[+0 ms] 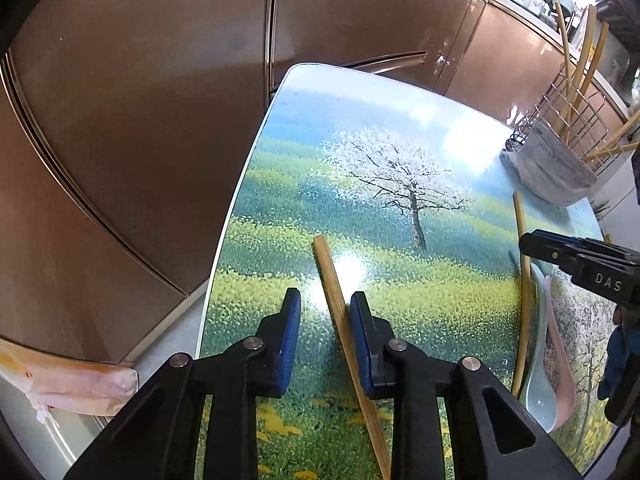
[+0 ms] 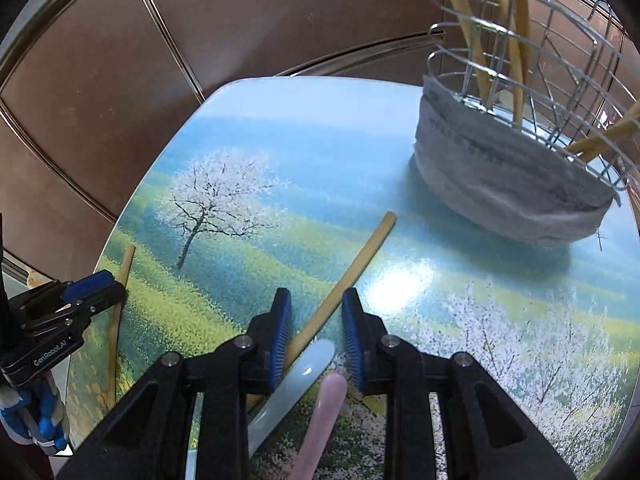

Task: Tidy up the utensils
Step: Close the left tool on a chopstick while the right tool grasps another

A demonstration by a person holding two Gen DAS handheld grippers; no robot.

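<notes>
A bamboo stick (image 1: 334,288) lies on the landscape-print table (image 1: 360,120), running between the fingers of my left gripper (image 1: 326,320). The stick sits close to the right pad, with a gap to the left pad; the jaws stand open. A second bamboo stick (image 2: 360,260) lies between the open fingers of my right gripper (image 2: 316,328), touching neither pad clearly. Just below it rest a pale blue spoon (image 2: 296,380) and a pink spoon (image 2: 326,408), handles pointing up the view. A wire utensil basket (image 2: 560,80) holds several bamboo sticks.
A grey cloth band (image 2: 500,184) wraps the basket's base at the far right of the table. Brown cabinet doors (image 1: 160,120) stand beyond the table's far and left edges. A plastic bag (image 1: 68,388) lies off the table at lower left.
</notes>
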